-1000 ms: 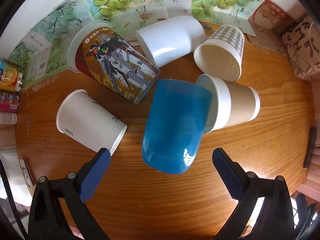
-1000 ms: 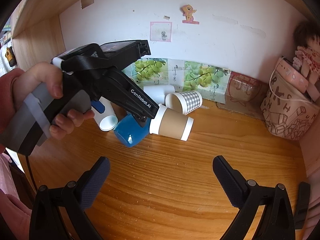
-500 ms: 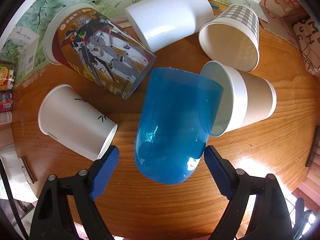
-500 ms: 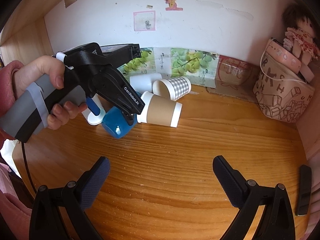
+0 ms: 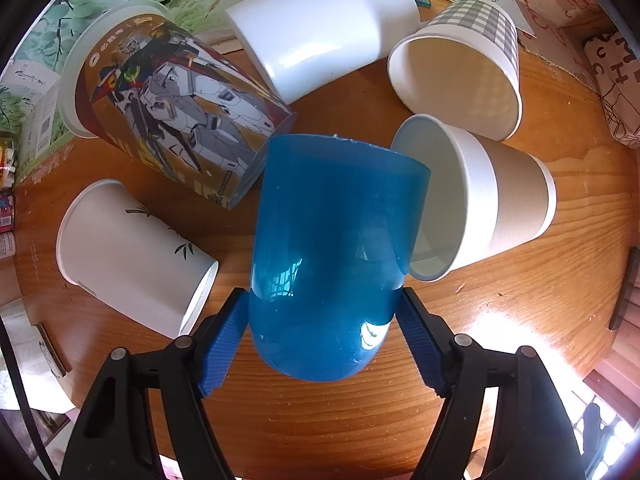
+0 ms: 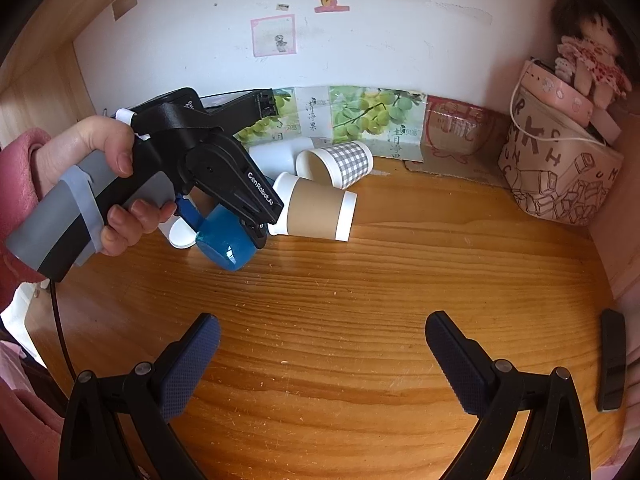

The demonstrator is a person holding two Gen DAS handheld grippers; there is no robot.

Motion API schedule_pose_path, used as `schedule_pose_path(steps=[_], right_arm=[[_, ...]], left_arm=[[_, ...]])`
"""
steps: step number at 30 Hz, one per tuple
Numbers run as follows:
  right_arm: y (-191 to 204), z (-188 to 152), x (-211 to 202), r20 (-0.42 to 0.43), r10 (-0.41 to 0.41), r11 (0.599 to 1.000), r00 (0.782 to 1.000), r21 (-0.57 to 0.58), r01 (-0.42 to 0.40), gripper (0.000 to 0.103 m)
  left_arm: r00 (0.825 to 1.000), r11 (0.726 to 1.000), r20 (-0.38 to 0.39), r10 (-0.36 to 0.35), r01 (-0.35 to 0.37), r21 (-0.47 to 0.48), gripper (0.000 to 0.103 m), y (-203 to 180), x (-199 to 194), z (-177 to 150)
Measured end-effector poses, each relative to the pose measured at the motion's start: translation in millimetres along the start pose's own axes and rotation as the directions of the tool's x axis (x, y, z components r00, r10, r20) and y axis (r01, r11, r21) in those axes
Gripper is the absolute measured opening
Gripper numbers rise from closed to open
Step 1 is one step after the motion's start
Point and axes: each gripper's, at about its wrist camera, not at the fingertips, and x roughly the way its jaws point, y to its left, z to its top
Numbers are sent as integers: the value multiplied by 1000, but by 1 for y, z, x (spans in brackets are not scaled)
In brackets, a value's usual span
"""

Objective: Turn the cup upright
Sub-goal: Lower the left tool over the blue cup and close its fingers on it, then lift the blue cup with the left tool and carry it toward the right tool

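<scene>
A blue cup lies on its side on the wooden table, its closed bottom toward me. My left gripper is shut on its base end, one blue pad on each side. The cup also shows in the right wrist view, held low by the left gripper. My right gripper is open and empty above bare table, well in front of the cups.
Other cups lie on their sides around the blue one: a brown-sleeved cup, a checked cup, a white cup, a robot-print cup, a bamboo-print cup. A pink bag stands at right, a black remote near the edge.
My left gripper moved forward and down and closed its pads on the blue cup's base. The right gripper drew back slightly and stays open.
</scene>
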Motion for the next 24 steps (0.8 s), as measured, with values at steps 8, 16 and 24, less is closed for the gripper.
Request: schedule_pose_path(steps=[8,16,24], right_arm=[[-2,-5,-10,4,-21,1000,1000,16,21,103],[1,-16,-25,14,-41,999,999,-7,41,103],[8,-38,-50,31,-49,997,998,-49,51,103]], left_arm=[[1000,1000,3,1,-1,-10,77,5,6,-12],[1000,1000,21,-16,17,-12,77,-2,-6,-41],[998,1000,56,-7,7,-1,77,-16,-17,-87]])
